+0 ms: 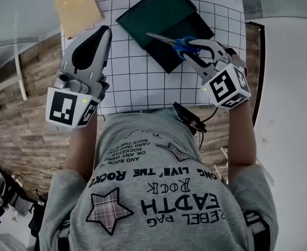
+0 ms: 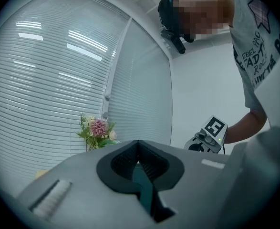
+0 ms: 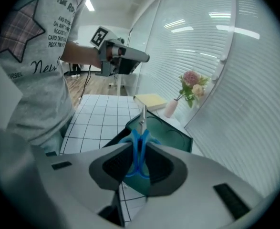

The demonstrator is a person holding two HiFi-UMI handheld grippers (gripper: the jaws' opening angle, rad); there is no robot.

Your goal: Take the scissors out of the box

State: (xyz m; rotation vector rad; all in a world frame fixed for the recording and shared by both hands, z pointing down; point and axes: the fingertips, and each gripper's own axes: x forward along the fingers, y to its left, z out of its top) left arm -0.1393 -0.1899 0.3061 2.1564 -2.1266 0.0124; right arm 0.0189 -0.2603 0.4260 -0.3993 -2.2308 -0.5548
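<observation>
The blue-handled scissors [image 1: 180, 43] hang in the air above the dark green box [image 1: 166, 22], blades pointing left in the head view. My right gripper [image 1: 193, 51] is shut on the scissors' blue handles [image 3: 139, 149]; the steel blades [image 3: 142, 116] stick out past the jaws over the open box [image 3: 171, 137]. My left gripper [image 1: 102, 35] is held level over the left part of the gridded mat, jaws together with nothing between them [image 2: 139, 163]. It points at a window blind, away from the box.
A white gridded mat [image 1: 137, 77] covers the table. A yellow notepad [image 1: 79, 7] lies at the back left. A vase of flowers [image 3: 190, 87] stands by the blinds. The person's torso fills the lower head view.
</observation>
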